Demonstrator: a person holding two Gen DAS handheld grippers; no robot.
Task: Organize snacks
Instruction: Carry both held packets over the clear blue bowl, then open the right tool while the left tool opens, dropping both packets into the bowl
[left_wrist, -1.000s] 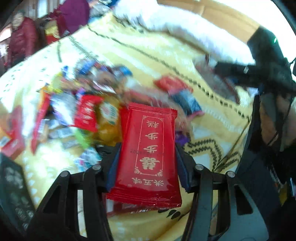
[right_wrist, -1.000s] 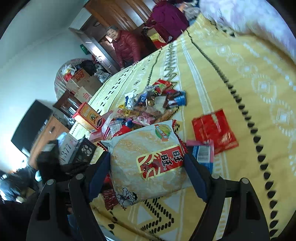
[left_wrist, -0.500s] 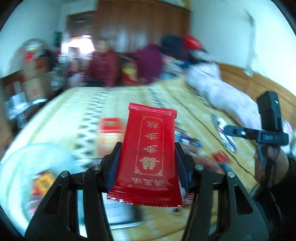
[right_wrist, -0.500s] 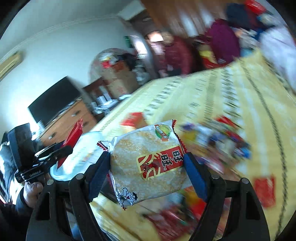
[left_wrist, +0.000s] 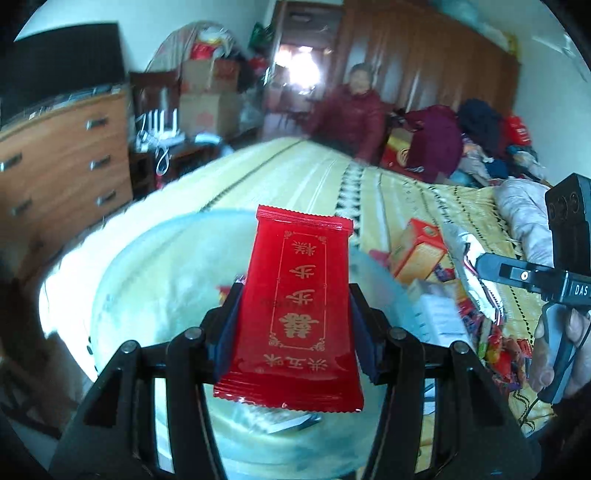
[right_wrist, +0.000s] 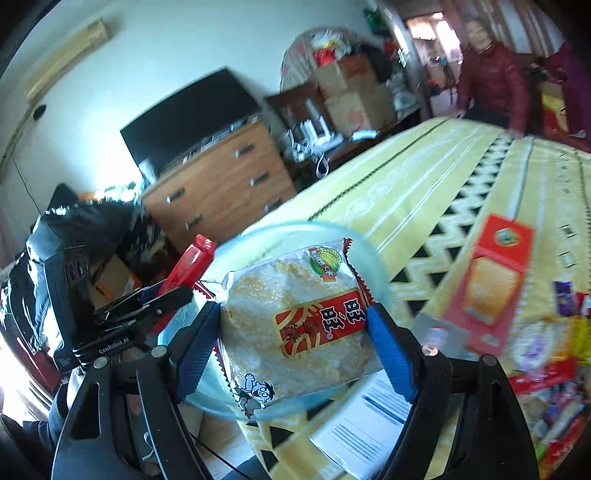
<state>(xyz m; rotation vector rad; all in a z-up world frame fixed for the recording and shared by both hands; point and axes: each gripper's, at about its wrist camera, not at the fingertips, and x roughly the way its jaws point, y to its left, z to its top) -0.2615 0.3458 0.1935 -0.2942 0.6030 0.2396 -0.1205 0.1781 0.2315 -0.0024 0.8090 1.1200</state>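
My left gripper (left_wrist: 293, 325) is shut on a red snack packet (left_wrist: 295, 306) with gold characters, held above a clear plastic bowl (left_wrist: 147, 266) on the bed's near end. My right gripper (right_wrist: 295, 332) is shut on a rice cracker packet (right_wrist: 295, 321) with a red label, over the same bowl (right_wrist: 369, 254). The left gripper (right_wrist: 162, 295) with its red packet shows at the left of the right wrist view. The right gripper (left_wrist: 491, 266) shows at the right of the left wrist view, holding its silver-edged packet.
A yellow patterned bedspread (right_wrist: 424, 184) carries an orange-red box (right_wrist: 491, 273) and a pile of mixed snacks (right_wrist: 554, 369). A white sheet of paper (right_wrist: 365, 424) lies near the bowl. A wooden dresser (right_wrist: 221, 184) and a person in red (right_wrist: 487, 77) stand beyond the bed.
Both grippers have swung away from the snack pile to the clear bowl at the bed's end, each still holding its packet. The bowl now lies under both.
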